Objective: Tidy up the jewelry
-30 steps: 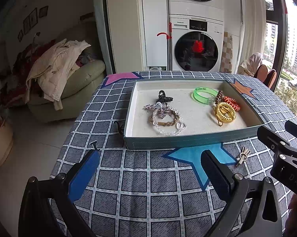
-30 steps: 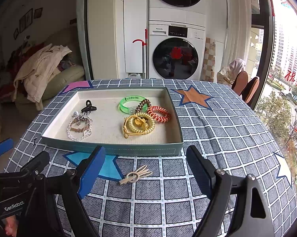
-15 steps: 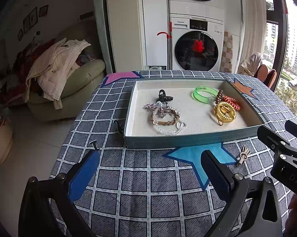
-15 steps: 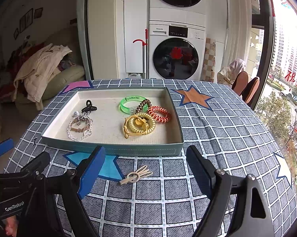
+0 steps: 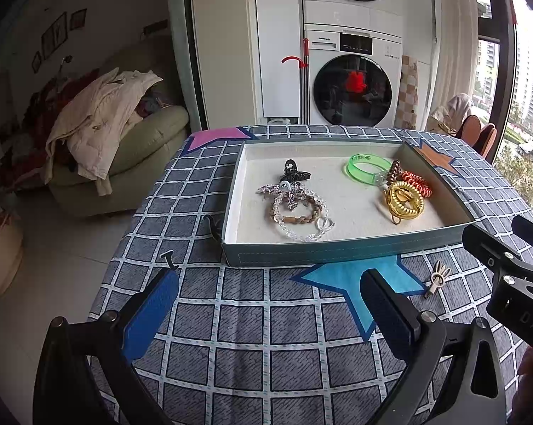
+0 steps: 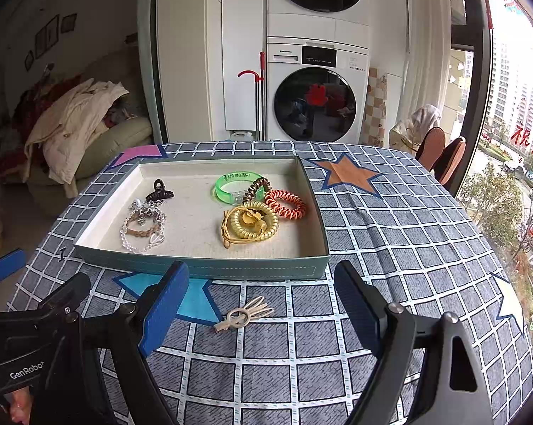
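tablecloth (image 6: 372, 248): soft cloth, matt, with a grid print
tray (image 6: 231, 271): stiff card, matt, stitched edge, rough pale lining
green bangle (image 6: 233, 187): clear shiny plastic
yellow coil tie (image 6: 254, 225): shiny plastic
bead bracelet (image 5: 302, 233): see-through, glassy beads
hair clip (image 6: 243, 313): smooth, pale, a bit shiny
gripper pads (image 6: 164, 304): blue, matt, finely ribbed

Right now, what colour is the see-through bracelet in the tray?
Bright green bracelet; clearest in the right wrist view.
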